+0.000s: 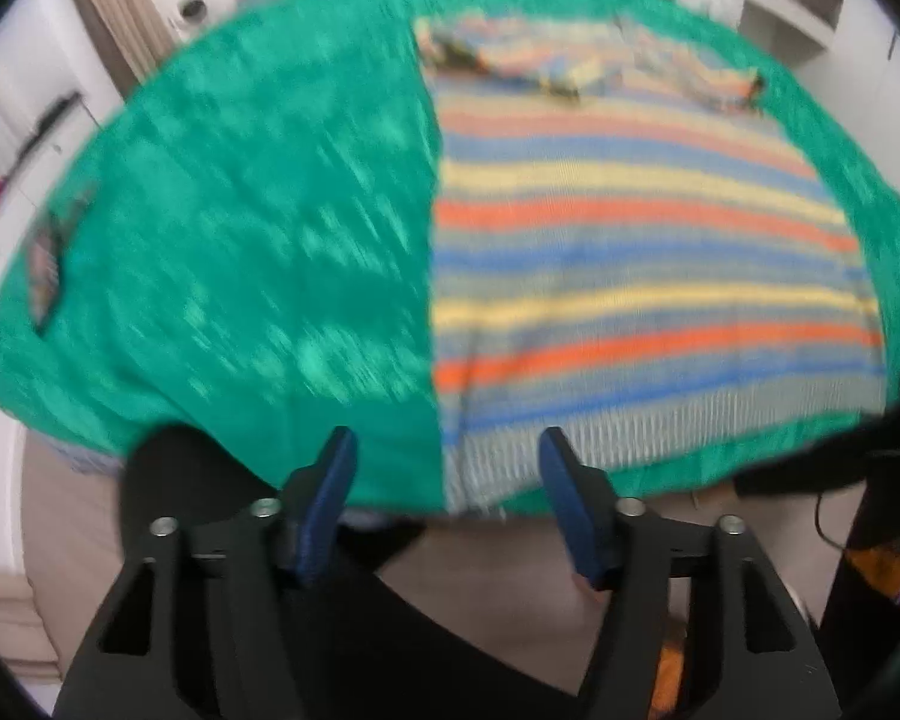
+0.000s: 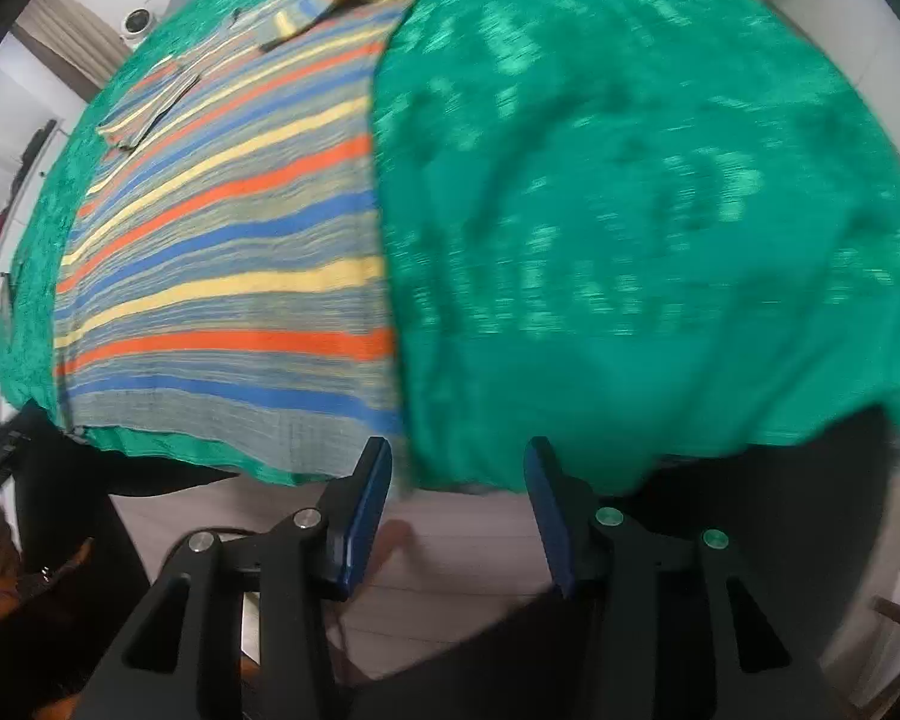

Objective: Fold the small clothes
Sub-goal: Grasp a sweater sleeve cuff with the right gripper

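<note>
1. Task item: a striped knit garment (image 1: 630, 252), grey w/ orange, blue & pale-yellow bands, ribbed hem toward the near edge. It lies flat on a green patterned bedspread (image 1: 240, 210); looks folded lengthwise, since one long edge runs dead straight. That edge is on the left in the left wrist view, on the right in the right wrist view.
2. Far end of the garment: sleeves/collar area (image 1: 570, 63) sits bunched & overlapped across the top. Likely tucked in as part of the fold, but blur hides detail.
3. Hem hangs just at the near edge of the bed. My guess is it lies there so both tools can reach it from the person's standing side.
4. Left gripper (image 1: 444, 450): blue-padded fingers (image 1: 336, 468) spread apart, nothing between them, released. It hovers above the hem corner near the straight edge, not touching cloth.
5. Right gripper (image 2: 456, 468): jaws also parted, less wide, empty. It points down at the bed edge, just beside the garment's straight side, over green cloth.
6. Judgement: one fold set down; next prob. a crosswise fold, hem up toward the collar. Risk: pinching the bedspread along w/ the knit.
7. Containers: none seen. White shelving (image 1: 780, 12) behind the bed, contents too blurred to tell.
8. Below: the person's dark-clothed legs (image 1: 390, 630) and pale floor.
</note>
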Available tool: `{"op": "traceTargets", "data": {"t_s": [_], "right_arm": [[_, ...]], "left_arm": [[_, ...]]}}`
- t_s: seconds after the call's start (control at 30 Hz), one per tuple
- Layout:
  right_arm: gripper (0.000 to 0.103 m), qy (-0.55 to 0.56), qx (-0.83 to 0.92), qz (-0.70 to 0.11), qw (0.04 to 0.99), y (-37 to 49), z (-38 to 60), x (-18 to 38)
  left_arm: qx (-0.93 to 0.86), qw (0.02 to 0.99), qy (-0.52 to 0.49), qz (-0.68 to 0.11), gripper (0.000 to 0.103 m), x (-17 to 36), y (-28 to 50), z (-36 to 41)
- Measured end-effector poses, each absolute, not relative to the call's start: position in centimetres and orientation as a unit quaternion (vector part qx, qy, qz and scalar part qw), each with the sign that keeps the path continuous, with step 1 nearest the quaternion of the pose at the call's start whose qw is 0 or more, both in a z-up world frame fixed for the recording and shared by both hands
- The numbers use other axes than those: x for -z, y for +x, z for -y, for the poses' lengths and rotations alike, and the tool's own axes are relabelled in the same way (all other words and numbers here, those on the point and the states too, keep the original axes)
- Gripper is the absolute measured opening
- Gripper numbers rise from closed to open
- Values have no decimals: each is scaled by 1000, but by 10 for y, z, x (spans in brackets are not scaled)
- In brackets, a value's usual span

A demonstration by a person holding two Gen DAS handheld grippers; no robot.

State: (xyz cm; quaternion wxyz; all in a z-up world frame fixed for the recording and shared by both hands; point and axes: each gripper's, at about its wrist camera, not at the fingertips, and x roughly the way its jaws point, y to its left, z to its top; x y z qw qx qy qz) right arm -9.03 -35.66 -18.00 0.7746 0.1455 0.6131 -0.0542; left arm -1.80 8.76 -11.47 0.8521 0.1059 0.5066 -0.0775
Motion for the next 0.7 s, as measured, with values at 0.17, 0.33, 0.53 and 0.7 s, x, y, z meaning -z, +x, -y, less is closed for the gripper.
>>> {"op": "traceTargets", "data": {"t_s": [0.17,0.33,0.53,0.7], "right_arm": [[46,98,74,-565,816,-76,373,136],[54,11,50,-491,870,-20,363,77],[65,-90,-65,-429,896,77,295,74],[63,-116,-106,-464,872,162,245,128]], "left_arm": [[21,909,92,-407,85,90,2,-92],[-70,933,49,-349,89,98,41,-111],[-143,936,49,-319,89,122,34,-127],[-142,933,41,-327,90,124,38,-131]]}}
